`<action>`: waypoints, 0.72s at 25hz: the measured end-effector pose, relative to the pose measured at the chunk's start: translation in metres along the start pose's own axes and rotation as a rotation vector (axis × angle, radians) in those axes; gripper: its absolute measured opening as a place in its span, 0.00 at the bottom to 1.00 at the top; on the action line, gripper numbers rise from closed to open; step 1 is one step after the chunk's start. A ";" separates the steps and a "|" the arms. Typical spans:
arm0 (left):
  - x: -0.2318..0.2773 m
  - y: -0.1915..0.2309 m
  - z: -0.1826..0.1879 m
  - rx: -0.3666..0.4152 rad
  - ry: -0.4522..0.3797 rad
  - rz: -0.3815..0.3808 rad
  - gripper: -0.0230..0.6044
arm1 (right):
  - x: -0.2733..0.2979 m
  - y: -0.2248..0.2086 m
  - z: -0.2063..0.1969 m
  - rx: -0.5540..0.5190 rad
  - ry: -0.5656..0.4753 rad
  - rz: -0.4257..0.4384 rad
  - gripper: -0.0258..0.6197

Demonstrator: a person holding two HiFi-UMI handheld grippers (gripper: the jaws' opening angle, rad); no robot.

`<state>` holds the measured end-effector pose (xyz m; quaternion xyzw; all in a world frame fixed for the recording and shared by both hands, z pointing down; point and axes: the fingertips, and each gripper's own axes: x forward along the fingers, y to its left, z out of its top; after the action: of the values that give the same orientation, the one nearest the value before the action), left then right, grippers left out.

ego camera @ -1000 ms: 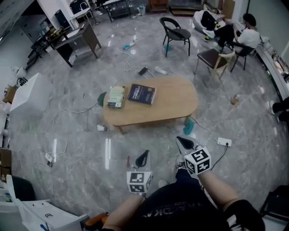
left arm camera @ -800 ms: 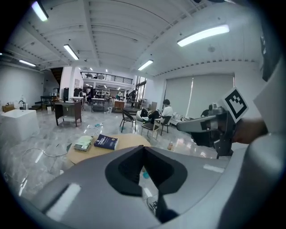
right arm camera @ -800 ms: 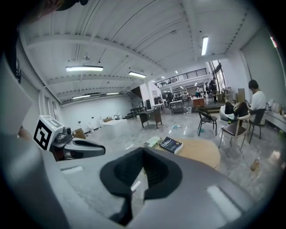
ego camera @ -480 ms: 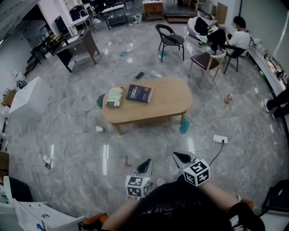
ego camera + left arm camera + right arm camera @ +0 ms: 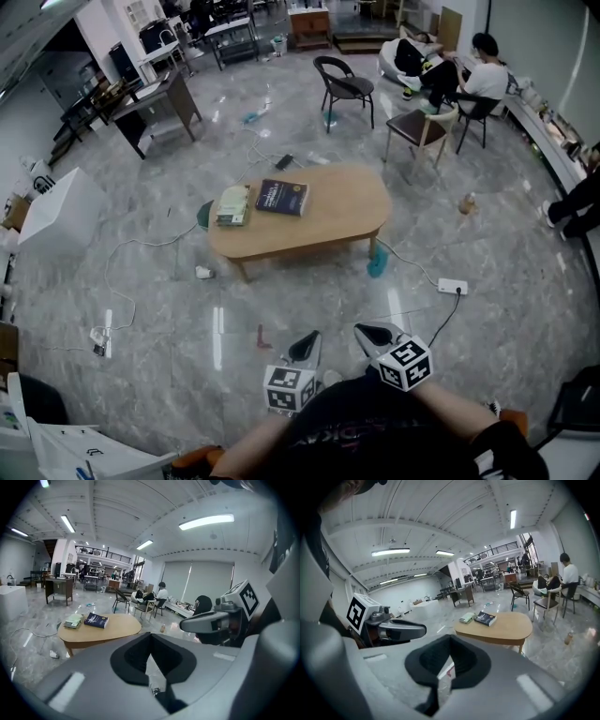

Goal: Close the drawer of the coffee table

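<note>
The oval wooden coffee table [image 5: 342, 211] stands on the marble floor, well ahead of both grippers. A dark blue book [image 5: 282, 197] and a green book [image 5: 232, 203] lie on its left half. From here I see no drawer standing out of its front side. My left gripper [image 5: 304, 343] and right gripper [image 5: 368, 332] hang side by side low in the head view, close to my body, both shut and empty. The left gripper view looks over shut jaws to the table [image 5: 110, 627]. The right gripper view shows the same table [image 5: 504, 626] past its own shut jaws.
Cables, a white power strip [image 5: 451, 286] and a teal object [image 5: 376, 262] lie on the floor around the table. Chairs [image 5: 342, 86] and a seated person [image 5: 483, 80] are behind it. A white box [image 5: 58, 214] stands at the left, a desk [image 5: 159, 94] at the far left.
The table has drawn further away and looks smaller. Both grippers have slid lower in the head view, nearer my body, and stay shut.
</note>
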<state>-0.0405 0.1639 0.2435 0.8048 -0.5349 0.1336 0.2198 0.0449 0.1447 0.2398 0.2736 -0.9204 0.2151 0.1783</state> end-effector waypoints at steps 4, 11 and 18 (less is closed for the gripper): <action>-0.001 -0.006 0.002 -0.003 -0.014 -0.003 0.05 | -0.004 0.005 0.001 -0.026 -0.005 0.011 0.04; -0.003 -0.013 0.005 0.000 -0.024 -0.009 0.05 | -0.009 0.012 -0.002 -0.044 -0.002 0.027 0.04; -0.003 -0.020 -0.001 0.018 -0.009 -0.024 0.05 | -0.013 0.013 -0.010 -0.030 -0.002 0.018 0.04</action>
<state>-0.0236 0.1738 0.2389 0.8137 -0.5251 0.1318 0.2118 0.0494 0.1649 0.2386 0.2630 -0.9261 0.2024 0.1794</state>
